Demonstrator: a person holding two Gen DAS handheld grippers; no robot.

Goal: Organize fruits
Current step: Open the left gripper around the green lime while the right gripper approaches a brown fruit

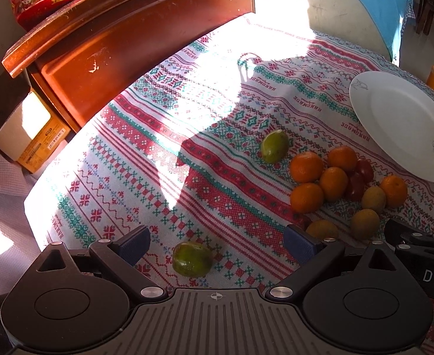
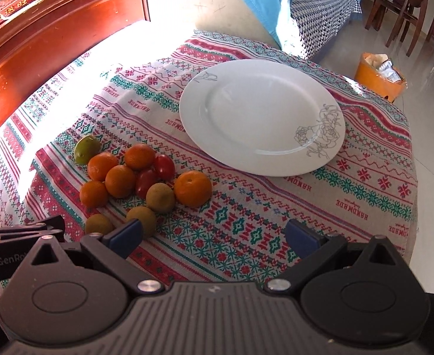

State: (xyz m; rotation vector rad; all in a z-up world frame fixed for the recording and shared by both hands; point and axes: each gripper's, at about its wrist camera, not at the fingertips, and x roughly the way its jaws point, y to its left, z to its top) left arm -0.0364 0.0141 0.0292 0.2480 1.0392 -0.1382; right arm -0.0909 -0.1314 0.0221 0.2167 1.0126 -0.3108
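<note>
My left gripper [image 1: 217, 245] hovers above the table with its blue-padded fingers spread wide apart, gripping nothing. A lone round green fruit [image 1: 192, 259] lies on the patterned red-and-green woven tablecloth [image 1: 145, 183] between those fingers, touching neither pad.

My right gripper [image 2: 214, 235] is likewise spread wide and holds nothing; only bare cloth lies between its fingers.

The main fruit cluster sits on the cloth just beside the round white ceramic plate with a grey rose outline [image 2: 261, 115]. The plate carries no fruit. The cluster comprises:
- five small orange mandarins [image 2: 192, 188], four packed together and one on the plate side;
- two red cherry tomatoes [image 2: 164, 166], touching each other between the mandarins;
- three brownish-green round fruits [image 2: 160, 197] along the near edge;
- a second green fruit [image 2: 86, 149] at the far-left edge, touching a mandarin.

An orange waste bin [image 2: 379, 80] stands on the floor beyond the table.
</note>
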